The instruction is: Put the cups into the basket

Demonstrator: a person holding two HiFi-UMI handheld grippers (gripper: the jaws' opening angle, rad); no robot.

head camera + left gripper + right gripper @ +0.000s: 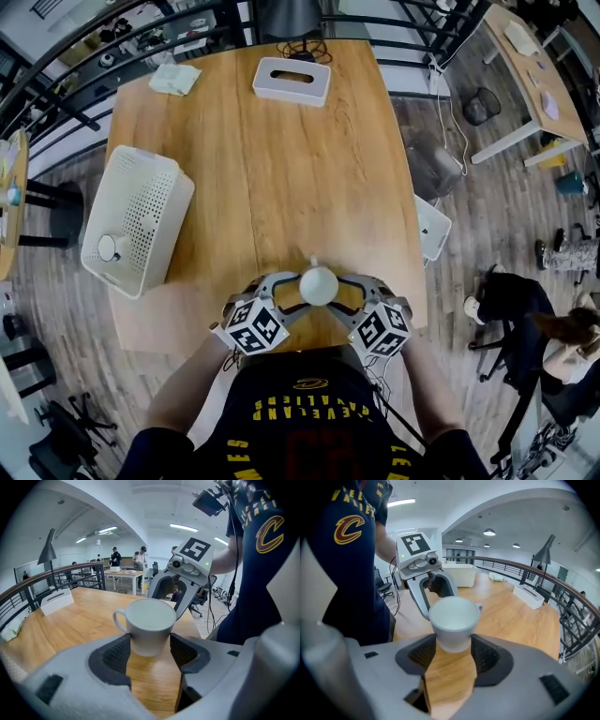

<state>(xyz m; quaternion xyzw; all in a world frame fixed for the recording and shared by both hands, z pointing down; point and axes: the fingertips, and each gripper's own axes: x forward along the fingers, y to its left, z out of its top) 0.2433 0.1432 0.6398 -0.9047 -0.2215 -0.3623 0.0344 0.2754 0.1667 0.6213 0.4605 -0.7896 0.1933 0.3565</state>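
**Head view.** One white cup [319, 286] stands upright on the table [281, 169], close in front of the person. The left gripper [298, 298] and right gripper [339, 296] come at it from opposite sides, their fingertips meeting at its wall. Its handle points out from the fingers, away from the person. The basket [159, 173] lies well to the left of the fingers and somewhat farther out, hanging over the table's left edge. Its long axis runs roughly away from the person. A second cup [110, 247] already sits in its near end. The left gripper is on the basket's side.

**Left gripper view.** Jaws are spread and nothing is clamped. The cup's lower wall stands right between the pad tips, at contact or just off it; I cannot tell which. The handle sticks out to the left of the fingers, outside the left pad. The right gripper faces in from just beyond the cup.

**Right gripper view.** Jaws are spread the same way, with the cup's base between the tips. The handle is to the right of the fingers and slightly beyond them.

**Judgement.** The carry goes left and outward, so the left gripper looks better placed. A pinch across the body should leave the handle free.
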